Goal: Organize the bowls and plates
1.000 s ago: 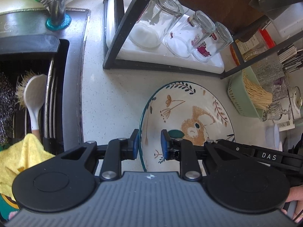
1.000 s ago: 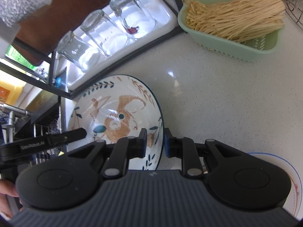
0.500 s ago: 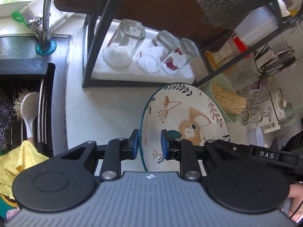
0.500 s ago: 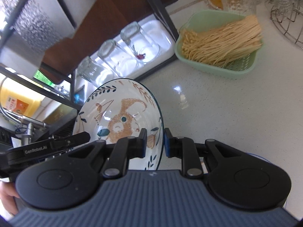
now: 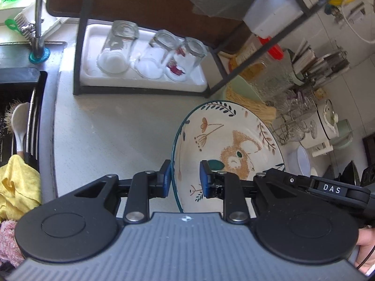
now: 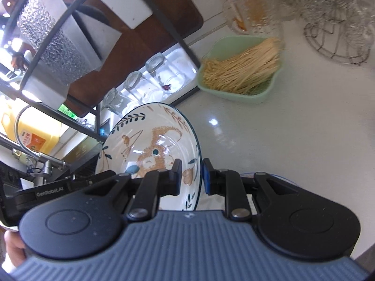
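Legibly, "DAS" marks the right gripper [image 6: 191, 175] and "GenRobot.AI" the left gripper [image 5: 183, 179]. Both are clamped on opposite rims of the rabbit-painted bowl [image 5: 230, 147], held tilted above the bare counter [image 5: 112, 126], between the black rack [image 5: 145, 91] and the green noodle basket [image 6: 236, 93].

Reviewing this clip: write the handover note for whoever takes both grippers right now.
Left gripper: jaws straddle the left rim of the rabbit-pattern bowl; a small gap shows beside the rim, so the grip looks loose.
Right gripper: shut on the opposite rim of that bowl.
The bowl is carried between both, tilted, above the counter, in front of the rack with upturned glasses.
Done: bowl picked up.
Left: set it in its place. Another dish's rim shows under the right gripper.
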`<action>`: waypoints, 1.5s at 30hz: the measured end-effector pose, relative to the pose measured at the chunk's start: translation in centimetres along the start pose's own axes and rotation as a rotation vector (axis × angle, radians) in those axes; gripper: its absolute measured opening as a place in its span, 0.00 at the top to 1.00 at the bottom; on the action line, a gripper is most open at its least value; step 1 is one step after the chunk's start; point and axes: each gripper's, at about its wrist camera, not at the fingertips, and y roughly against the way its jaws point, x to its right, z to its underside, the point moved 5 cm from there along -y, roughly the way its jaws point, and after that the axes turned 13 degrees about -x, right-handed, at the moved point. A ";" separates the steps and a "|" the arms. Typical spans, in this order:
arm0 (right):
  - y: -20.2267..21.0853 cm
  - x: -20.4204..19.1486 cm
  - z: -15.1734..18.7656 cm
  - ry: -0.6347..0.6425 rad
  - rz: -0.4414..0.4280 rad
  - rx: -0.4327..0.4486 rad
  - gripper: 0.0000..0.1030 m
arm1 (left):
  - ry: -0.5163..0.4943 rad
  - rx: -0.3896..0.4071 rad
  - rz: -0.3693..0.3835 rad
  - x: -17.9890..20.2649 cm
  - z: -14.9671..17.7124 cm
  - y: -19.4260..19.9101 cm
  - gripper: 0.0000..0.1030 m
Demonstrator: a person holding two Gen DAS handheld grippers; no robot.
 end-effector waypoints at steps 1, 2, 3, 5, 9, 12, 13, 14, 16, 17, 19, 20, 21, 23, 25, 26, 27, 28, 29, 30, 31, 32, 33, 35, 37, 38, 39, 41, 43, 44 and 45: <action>0.3 0.4 0.2 -0.006 0.001 0.007 0.79 | -0.009 -0.002 0.001 0.5 0.4 0.0 0.74; 0.6 0.7 0.4 -0.010 0.000 0.012 0.79 | -0.011 -0.003 0.004 0.8 0.7 -0.1 0.74; 0.9 0.9 0.6 -0.011 0.001 0.016 0.79 | -0.012 -0.004 0.010 1.2 1.1 -0.2 0.74; 1.8 1.5 1.0 -0.012 0.005 0.028 0.79 | -0.015 -0.005 0.019 1.8 1.7 -0.4 0.73; 3.2 2.5 1.9 -0.006 0.009 0.048 0.79 | -0.015 -0.019 0.029 3.0 3.0 -0.9 0.73; 3.9 3.4 2.6 -0.002 0.015 0.047 0.79 | -0.035 -0.038 0.031 3.9 3.9 -1.5 0.74; 4.1 3.8 2.9 -0.004 0.018 0.043 0.79 | -0.037 -0.045 0.030 4.1 4.1 -1.7 0.74; 4.2 4.1 3.2 -0.003 0.022 0.039 0.79 | -0.041 -0.049 0.030 4.4 4.4 -1.9 0.74; 4.3 4.8 3.8 -0.008 0.027 0.028 0.79 | -0.046 -0.050 0.024 4.9 4.8 -2.2 0.73; 4.4 5.1 4.0 -0.009 0.026 0.021 0.79 | -0.044 -0.054 0.017 5.0 5.1 -2.5 0.73; 4.4 5.7 4.4 0.001 0.021 0.009 0.79 | -0.043 -0.055 0.004 5.3 5.6 -2.9 0.73; 4.2 6.0 4.6 0.006 0.019 -0.001 0.79 | -0.040 -0.055 -0.002 5.5 5.8 -3.1 0.73; 4.1 6.2 4.8 0.014 0.017 -0.013 0.79 | -0.038 -0.054 -0.012 5.6 6.1 -3.3 0.73; 3.7 6.7 5.3 0.038 0.015 -0.038 0.79 | -0.035 -0.047 -0.035 5.8 6.6 -3.5 0.73; 3.1 7.1 5.6 0.049 0.012 -0.068 0.79 | -0.024 -0.053 -0.057 6.0 7.3 -4.0 0.74; 2.9 7.3 5.8 0.050 0.011 -0.082 0.79 | -0.019 -0.064 -0.065 5.9 7.6 -4.2 0.73; 2.7 7.6 6.0 0.054 0.010 -0.094 0.79 | -0.016 -0.074 -0.068 5.9 7.9 -4.5 0.73; 2.5 7.9 6.1 0.056 0.004 -0.105 0.79 | -0.001 -0.082 -0.066 5.6 8.2 -4.8 0.74; 2.2 8.1 6.3 0.054 -0.003 -0.115 0.79 | 0.019 -0.091 -0.065 5.3 8.5 -5.1 0.74; 1.9 8.4 6.5 0.050 -0.007 -0.129 0.79 | 0.025 -0.101 -0.072 5.1 8.8 -5.5 0.74; 1.5 8.6 6.6 0.047 -0.008 -0.143 0.79 | 0.024 -0.108 -0.087 5.0 9.1 -5.8 0.74; 1.2 8.7 6.8 0.055 -0.003 -0.156 0.79 | 0.020 -0.115 -0.105 5.0 9.3 -6.1 0.74; 1.0 8.7 6.9 0.064 0.007 -0.166 0.79 | 0.012 -0.120 -0.119 5.1 9.5 -6.2 0.74; 0.8 8.8 7.0 0.078 0.013 -0.177 0.79 | 0.011 -0.125 -0.133 5.3 9.7 -6.4 0.74; 0.7 9.0 6.9 0.084 0.018 -0.181 0.79 | 0.021 -0.127 -0.133 5.4 9.8 -6.6 0.74; 0.6 9.0 6.9 0.091 0.026 -0.182 0.79 | 0.023 -0.128 -0.136 5.5 9.7 -6.7 0.74; 0.6 9.0 6.9 0.101 0.032 -0.181 0.79 | 0.021 -0.128 -0.147 5.7 9.7 -6.8 0.74; 0.3 9.0 6.9 0.115 0.039 -0.182 0.79 | 0.016 -0.126 -0.170 5.9 9.5 -6.8 0.74; 0.0 9.2 6.9 0.113 0.042 -0.187 0.79 | 0.015 -0.126 -0.182 6.1 9.4 -6.8 0.74; -0.2 9.3 6.9 0.115 0.043 -0.189 0.79 | 0.012 -0.125 -0.190 6.3 9.3 -6.8 0.73; -0.4 9.3 7.0 0.118 0.044 -0.192 0.79 | 0.009 -0.127 -0.199 6.3 9.3 -6.8 0.73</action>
